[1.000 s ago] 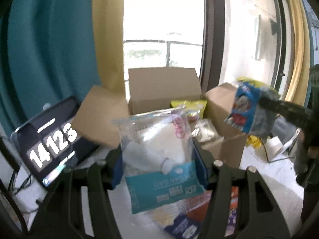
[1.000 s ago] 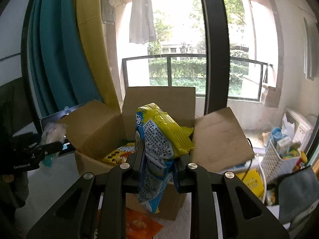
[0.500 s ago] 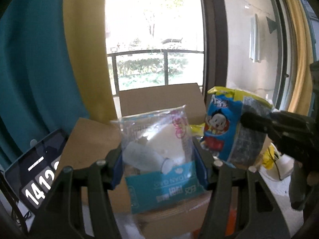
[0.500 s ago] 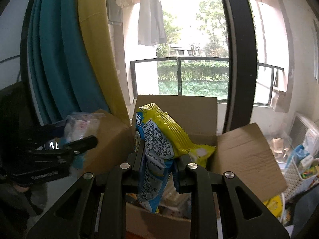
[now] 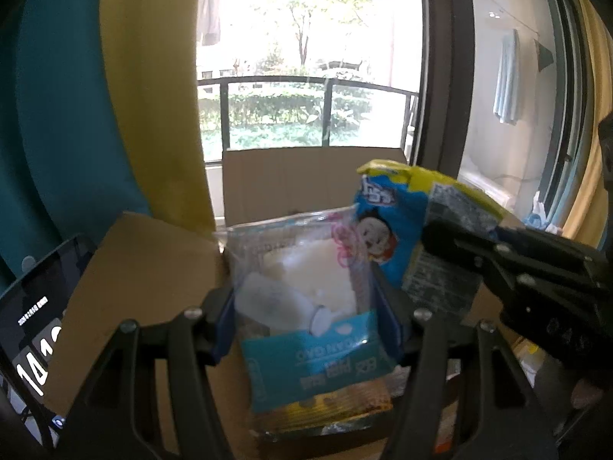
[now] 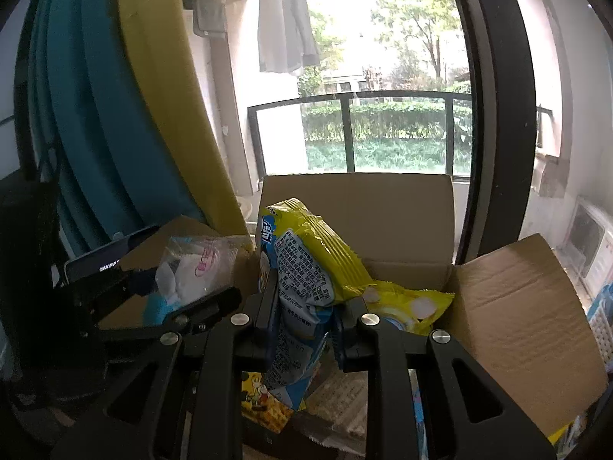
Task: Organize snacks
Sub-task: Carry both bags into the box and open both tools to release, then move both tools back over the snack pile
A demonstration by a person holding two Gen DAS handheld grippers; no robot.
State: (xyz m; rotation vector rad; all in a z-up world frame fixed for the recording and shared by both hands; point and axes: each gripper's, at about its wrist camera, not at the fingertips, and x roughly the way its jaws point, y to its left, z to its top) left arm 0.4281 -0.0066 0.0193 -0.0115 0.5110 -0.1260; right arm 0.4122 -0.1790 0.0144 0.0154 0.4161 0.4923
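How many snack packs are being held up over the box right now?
2: a clear pack clamped in the left tool, and a yellow-blue pack clamped in the right tool. More packs lie in the box, some likely hidden.

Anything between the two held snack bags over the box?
Nothing: in the left wrist view the clear bag and the blue-yellow bag hang side by side, edges nearly touching, above the cardboard box.

Two held packets (image 5: pixel 302 287) (image 6: pixel 306 268) side by side above open box (image 6: pixel 517 306)
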